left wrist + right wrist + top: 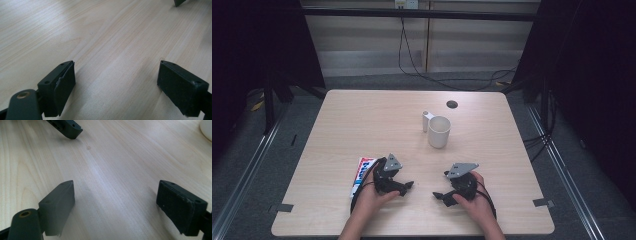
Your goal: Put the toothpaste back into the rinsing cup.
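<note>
A pale wood-grain bench (362, 120) stands before grey wall panels with dark cables trailing across the floor behind it. A person's two hands rest low on its near edge, each with a black hand-held gripper. The left hand-held gripper (404, 186) lies just beside a white, red and blue toothpaste tube (360, 175), which lies flat at the near left, partly covered by the hand. The right hand-held gripper (441, 196) sits apart from it at the near right, its tips pointing toward the left one. In each gripper's own view the jaws stand wide apart with bare wood between them, holding nothing. Well beyond both, near the middle of the bench, a cream ceramic cup (439, 131) stands upright, touching or just beside a small white upright holder (427, 120); a dark round grommet hole (452, 104) lies farther back. This looks like the opening position, with no grasp yet made. The likely next move calls for the left hand-held gripper to turn toward the tube and straddle its narrow sides before closing, the tube's flatness against the wood being the chief difficulty.
</note>
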`<move>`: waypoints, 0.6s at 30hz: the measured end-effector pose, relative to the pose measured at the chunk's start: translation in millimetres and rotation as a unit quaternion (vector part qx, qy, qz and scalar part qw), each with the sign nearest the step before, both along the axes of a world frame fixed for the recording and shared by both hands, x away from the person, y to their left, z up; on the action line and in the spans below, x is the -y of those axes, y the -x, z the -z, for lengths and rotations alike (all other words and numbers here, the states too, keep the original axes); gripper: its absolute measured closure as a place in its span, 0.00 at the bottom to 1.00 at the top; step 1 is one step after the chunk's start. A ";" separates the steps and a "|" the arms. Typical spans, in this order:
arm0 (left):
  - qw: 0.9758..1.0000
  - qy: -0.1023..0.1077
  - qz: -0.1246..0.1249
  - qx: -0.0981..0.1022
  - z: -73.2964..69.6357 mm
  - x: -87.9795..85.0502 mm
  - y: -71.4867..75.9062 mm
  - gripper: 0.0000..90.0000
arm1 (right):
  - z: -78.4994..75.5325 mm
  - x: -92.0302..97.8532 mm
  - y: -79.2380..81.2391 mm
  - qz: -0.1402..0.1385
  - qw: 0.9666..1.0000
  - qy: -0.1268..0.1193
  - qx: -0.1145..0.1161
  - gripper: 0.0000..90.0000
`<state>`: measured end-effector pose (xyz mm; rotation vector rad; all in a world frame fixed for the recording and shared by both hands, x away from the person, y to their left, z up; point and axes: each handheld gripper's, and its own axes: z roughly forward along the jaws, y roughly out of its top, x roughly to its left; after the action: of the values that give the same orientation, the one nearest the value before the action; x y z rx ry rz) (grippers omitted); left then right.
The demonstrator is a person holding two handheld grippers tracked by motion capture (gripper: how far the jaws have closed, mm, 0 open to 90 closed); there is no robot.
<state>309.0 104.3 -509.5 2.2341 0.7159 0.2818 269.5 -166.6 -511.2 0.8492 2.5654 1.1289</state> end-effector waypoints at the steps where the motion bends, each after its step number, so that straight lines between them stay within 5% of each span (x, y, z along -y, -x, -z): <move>1: 1.000 0.000 0.000 0.000 0.0 0.0 0.0 0.16 | 0.0 0.0 0.0 0.000 1.000 0.000 0.000 0.16; 10: 1.000 0.004 -0.005 -0.003 -0.8 -1.4 -0.9 0.22 | 0.0 0.0 0.0 0.000 1.000 0.000 0.000 0.16; 18: 0.998 -0.041 -0.002 -0.045 -14.8 -0.3 -10.4 0.27 | -0.1 0.0 0.1 0.000 1.000 0.000 -0.001 0.16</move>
<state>319.4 104.6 -494.7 2.3367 0.7694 0.2163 269.4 -166.6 -511.2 0.8507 2.5659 1.1293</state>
